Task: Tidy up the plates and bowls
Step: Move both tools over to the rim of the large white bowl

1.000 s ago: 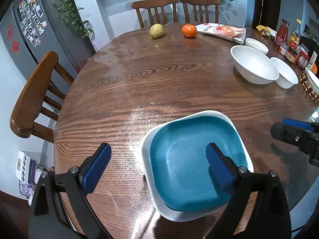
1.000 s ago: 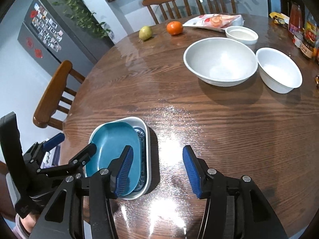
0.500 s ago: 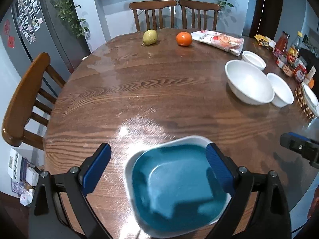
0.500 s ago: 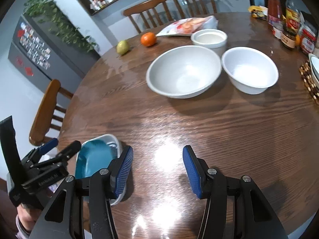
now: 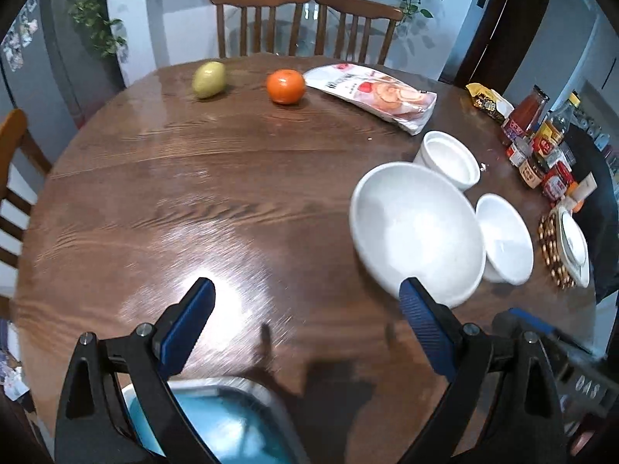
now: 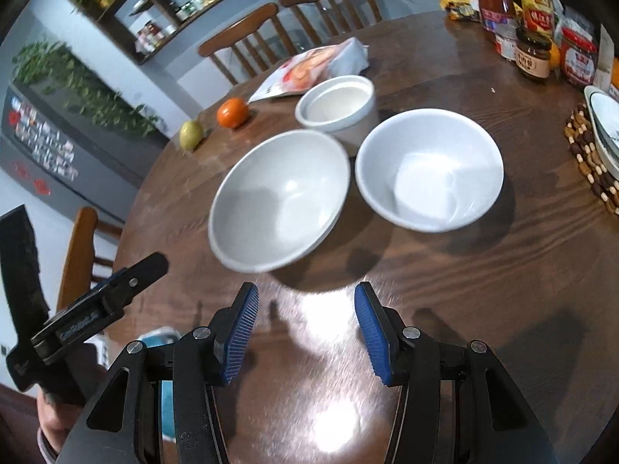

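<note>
Both hand-held grippers, left [image 5: 305,321] and right [image 6: 305,328], hang open and empty over the bench's near edge. The blue plate [image 5: 216,425] sits there; three white bowls [image 6: 278,197] toward the right edge remain unstacked.

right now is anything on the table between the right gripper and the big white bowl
Nothing visible. Only bare wood lies between the open right gripper and the big white bowl; the smaller bowl sits beside it, off that line.
</note>
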